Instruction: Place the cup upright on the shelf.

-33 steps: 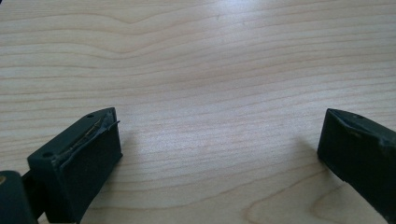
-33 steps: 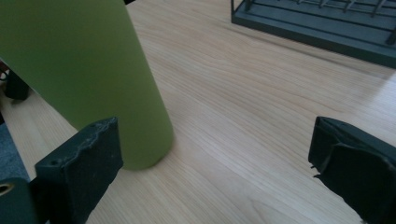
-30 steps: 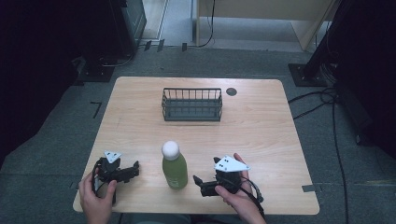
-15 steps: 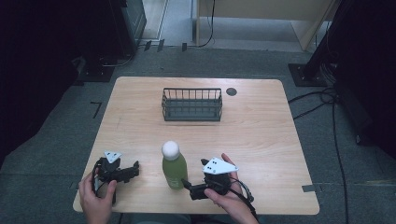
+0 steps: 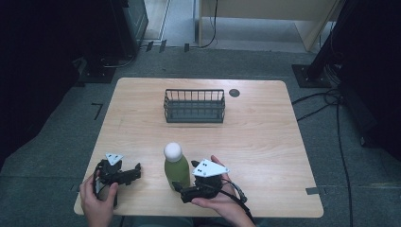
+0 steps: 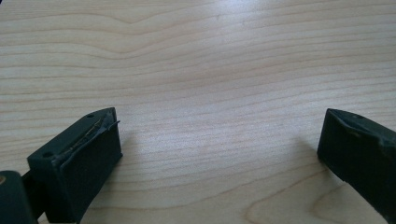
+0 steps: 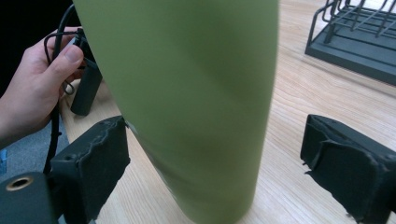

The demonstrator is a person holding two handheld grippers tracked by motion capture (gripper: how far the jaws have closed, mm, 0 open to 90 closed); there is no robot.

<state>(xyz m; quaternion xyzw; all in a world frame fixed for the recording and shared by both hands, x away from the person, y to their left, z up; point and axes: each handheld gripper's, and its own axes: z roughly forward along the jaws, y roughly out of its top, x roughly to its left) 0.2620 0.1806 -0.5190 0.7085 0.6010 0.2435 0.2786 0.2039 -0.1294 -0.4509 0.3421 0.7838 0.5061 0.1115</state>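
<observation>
A green bottle [image 5: 177, 170] with a white round cap [image 5: 172, 150] stands upright near the table's front edge. My right gripper [image 5: 181, 191] reaches in at its base from the right. In the right gripper view the bottle [image 7: 187, 93] stands between the jaws of the right gripper [image 7: 215, 158]. These jaws have just been closing; one pad is at the bottle's side, the other still a gap away. My left gripper [image 5: 136, 173] rests on the table left of the bottle. The left gripper [image 6: 219, 154] is open, with bare wood between its jaws.
A dark wire basket [image 5: 194, 106] stands at the middle back of the wooden table [image 5: 265, 142], with a small dark round cover [image 5: 234, 92] to its right. In the right gripper view the basket [image 7: 355, 37] is at upper right and the other hand [image 7: 32, 88] at left.
My right gripper has slid left along the table until its jaws flank the bottle's base. The bottle and my left gripper have not moved.
</observation>
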